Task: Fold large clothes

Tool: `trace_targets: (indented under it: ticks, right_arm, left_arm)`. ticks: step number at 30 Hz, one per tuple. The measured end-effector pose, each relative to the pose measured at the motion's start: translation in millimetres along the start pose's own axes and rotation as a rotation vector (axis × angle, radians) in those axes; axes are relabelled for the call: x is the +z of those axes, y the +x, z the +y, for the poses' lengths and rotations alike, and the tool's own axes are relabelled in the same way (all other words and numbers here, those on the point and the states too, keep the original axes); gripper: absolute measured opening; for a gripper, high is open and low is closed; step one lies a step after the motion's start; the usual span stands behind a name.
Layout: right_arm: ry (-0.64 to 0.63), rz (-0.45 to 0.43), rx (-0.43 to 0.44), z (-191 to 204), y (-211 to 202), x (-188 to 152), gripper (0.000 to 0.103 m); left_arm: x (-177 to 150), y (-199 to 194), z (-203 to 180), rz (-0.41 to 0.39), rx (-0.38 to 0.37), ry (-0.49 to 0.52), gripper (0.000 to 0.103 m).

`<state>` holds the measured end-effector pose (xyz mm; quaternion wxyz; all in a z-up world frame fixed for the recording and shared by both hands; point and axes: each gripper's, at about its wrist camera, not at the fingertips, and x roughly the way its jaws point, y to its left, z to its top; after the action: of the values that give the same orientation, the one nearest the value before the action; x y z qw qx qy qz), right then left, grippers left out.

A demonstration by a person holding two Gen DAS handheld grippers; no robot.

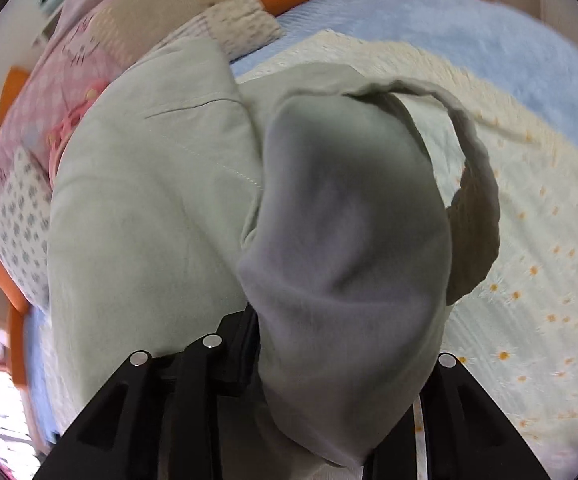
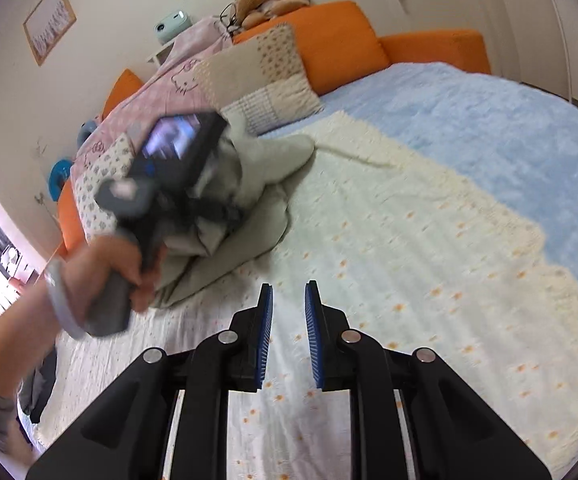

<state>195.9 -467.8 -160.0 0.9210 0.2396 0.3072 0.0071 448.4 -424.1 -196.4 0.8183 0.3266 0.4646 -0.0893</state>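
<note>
Sage-green garment (image 2: 245, 216), bunched on the bed (image 2: 489, 128) beneath your left claw (image 1: 329, 360) (cloth drapes its fingers, grip unreadable), right claw (image 2: 288, 336) parted and empty: hazard, a snagged fold dragging the pile apart as you lift.

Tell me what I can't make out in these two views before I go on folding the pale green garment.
- Left tool tips: left wrist view, the pale green garment drapes over them, so the grip is unseen.
- Left tool from the right wrist view: motion-blurred, front buried in the garment.
- Garment's type and full outline: bunched in both views.
- Bedspread under the heap: covered.
- Right tool: empty, gap between pads.
</note>
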Motion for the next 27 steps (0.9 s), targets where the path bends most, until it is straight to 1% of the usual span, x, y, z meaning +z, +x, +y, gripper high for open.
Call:
trace_targets:
  ticks: [3, 5, 6, 7, 8, 9, 10, 11, 14, 15, 16, 17, 18, 19, 20, 21, 23, 24, 25, 27]
  right_arm:
    - [-0.021, -0.002, -0.006, 7, -1, 11, 0.018]
    - [-0.040, -0.002, -0.008, 7, -3, 18, 0.019]
    - [-0.059, -0.001, -0.013, 10, -4, 24, 0.019]
    - [-0.081, -0.004, -0.030, 13, -5, 32, 0.019]
    - [-0.091, -0.008, -0.042, 18, -3, 37, 0.019]
    - [-0.103, -0.013, -0.052, 21, -2, 43, 0.019]
    - [-0.113, -0.021, -0.064, 23, -2, 54, 0.019]
    - [-0.119, -0.028, -0.075, 25, 0, 63, 0.019]
    - [-0.151, -0.043, -0.091, 35, 6, 87, 0.019]
    - [-0.165, -0.045, -0.099, 39, 11, 96, 0.019]
    - [-0.179, -0.044, -0.100, 43, 16, 103, 0.019]
    - [-0.190, -0.037, -0.078, 48, 23, 113, 0.019]
    - [-0.179, -0.021, -0.027, 52, 32, 124, 0.026]
    - [-0.157, -0.003, 0.030, 55, 43, 136, 0.038]
    - [-0.139, 0.011, 0.082, 59, 55, 147, 0.067]
    - [-0.128, 0.019, 0.113, 63, 62, 156, 0.081]
    - [-0.090, 0.062, 0.185, 71, 95, 180, 0.082]
    - [-0.075, 0.095, 0.216, 76, 116, 192, 0.082]
    - [-0.062, 0.121, 0.224, 79, 131, 200, 0.081]
    - [-0.042, 0.200, 0.228, 89, 177, 216, 0.081]
  left_arm:
    - [-3, 4, -21, -0.016, 0.104, 0.096, 0.039]
    - [-8, 1, -22, -0.038, 0.133, 0.096, 0.043]
    - [-9, -3, -22, -0.050, 0.131, 0.090, 0.049]
    - [-12, -11, -20, -0.072, 0.117, 0.081, 0.057]
    - [-16, -20, -16, -0.098, 0.086, 0.061, 0.062]
    - [-18, -27, -12, -0.119, 0.041, 0.040, 0.080]
    - [-21, -39, -4, -0.146, -0.061, 0.003, 0.100]
    - [-24, -54, 7, -0.181, -0.179, -0.044, 0.100]
    - [-37, -90, 39, -0.247, -0.349, -0.137, 0.100]
    - [-44, -108, 58, -0.281, -0.422, -0.179, 0.100]
    - [-51, -124, 79, -0.316, -0.471, -0.218, 0.100]
    - [-61, -139, 103, -0.357, -0.514, -0.262, 0.100]
    - [-70, -147, 122, -0.384, -0.533, -0.293, 0.100]
    - [-76, -152, 146, -0.404, -0.541, -0.326, 0.100]
    - [-78, -154, 162, -0.409, -0.532, -0.350, 0.100]
    - [-83, -151, 184, -0.409, -0.504, -0.386, 0.100]
    - [-90, -134, 214, -0.376, -0.447, -0.424, 0.100]
    - [-93, -117, 231, -0.346, -0.403, -0.453, 0.100]
    - [-96, -101, 242, -0.322, -0.386, -0.474, 0.100]
    - [-100, -72, 254, -0.283, -0.358, -0.515, 0.100]
